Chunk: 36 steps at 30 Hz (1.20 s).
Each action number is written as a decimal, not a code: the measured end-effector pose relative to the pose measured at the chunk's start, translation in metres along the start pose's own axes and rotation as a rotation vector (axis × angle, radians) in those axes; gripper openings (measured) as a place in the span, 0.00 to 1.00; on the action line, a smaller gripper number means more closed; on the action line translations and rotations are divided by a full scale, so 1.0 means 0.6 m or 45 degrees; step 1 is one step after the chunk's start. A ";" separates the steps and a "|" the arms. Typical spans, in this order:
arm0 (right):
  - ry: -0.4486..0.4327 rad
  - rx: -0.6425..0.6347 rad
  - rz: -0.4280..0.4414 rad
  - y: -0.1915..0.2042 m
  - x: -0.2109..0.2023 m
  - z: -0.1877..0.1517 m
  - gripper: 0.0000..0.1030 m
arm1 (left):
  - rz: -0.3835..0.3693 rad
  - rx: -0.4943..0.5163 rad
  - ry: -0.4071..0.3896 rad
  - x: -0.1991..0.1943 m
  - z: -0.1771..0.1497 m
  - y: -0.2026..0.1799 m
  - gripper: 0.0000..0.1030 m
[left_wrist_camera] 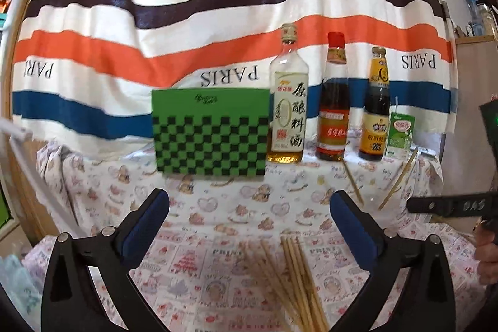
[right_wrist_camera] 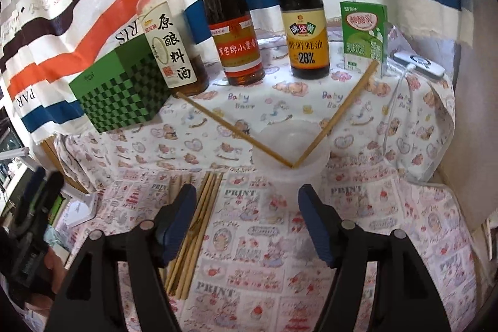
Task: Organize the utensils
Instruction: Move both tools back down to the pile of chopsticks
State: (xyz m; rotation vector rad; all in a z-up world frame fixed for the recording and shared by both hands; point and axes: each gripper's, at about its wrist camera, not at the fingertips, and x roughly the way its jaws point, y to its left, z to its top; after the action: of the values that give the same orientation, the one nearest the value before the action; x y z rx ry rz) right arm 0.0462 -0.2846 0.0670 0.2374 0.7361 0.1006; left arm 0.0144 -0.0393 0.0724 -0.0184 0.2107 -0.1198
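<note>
Two chopsticks (right_wrist_camera: 334,114) already lean crossed in the clear cup (right_wrist_camera: 291,157) (handy holder), while the loose bundle (right_wrist_camera: 193,226) lies flat on the tabletop (right_wrist_camera: 274,254). Left tongs (left_wrist_camera: 249,213) and right tongs (right_wrist_camera: 247,217) both gape, pinching nothing.

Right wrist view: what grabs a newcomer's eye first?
Two chopsticks stand crossed in a V inside a translucent cup mid-table, just ahead of the open right gripper. Behind them a row of three sauce bottles lines the striped backdrop, with a green checkered box at its left end and a green drink carton at its right. A loose bundle of chopsticks lies flat on the cloth by the gripper's left finger.
</note>
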 end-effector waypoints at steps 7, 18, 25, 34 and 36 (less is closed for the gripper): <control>0.013 0.052 0.040 0.010 0.015 -0.043 0.66 | 0.044 -0.076 0.054 0.023 -0.062 0.022 0.99; 0.153 -0.004 -0.038 -0.003 0.087 -0.089 0.68 | -0.010 -0.022 0.176 0.051 -0.099 0.024 0.99; 0.155 -0.031 -0.064 0.003 0.091 -0.093 0.71 | -0.026 0.008 0.258 0.067 -0.109 0.016 1.00; 0.159 -0.053 -0.080 0.007 0.093 -0.091 0.76 | -0.051 -0.229 0.333 0.081 -0.119 0.061 1.00; 0.161 -0.064 -0.081 0.010 0.095 -0.093 0.76 | -0.042 -0.290 0.341 0.080 -0.119 0.075 1.00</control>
State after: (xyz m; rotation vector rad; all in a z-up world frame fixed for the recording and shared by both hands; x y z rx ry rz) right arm 0.0503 -0.2590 -0.0085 0.1607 0.8650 0.0743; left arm 0.0510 -0.0011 -0.0089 -0.2336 0.4910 -0.1304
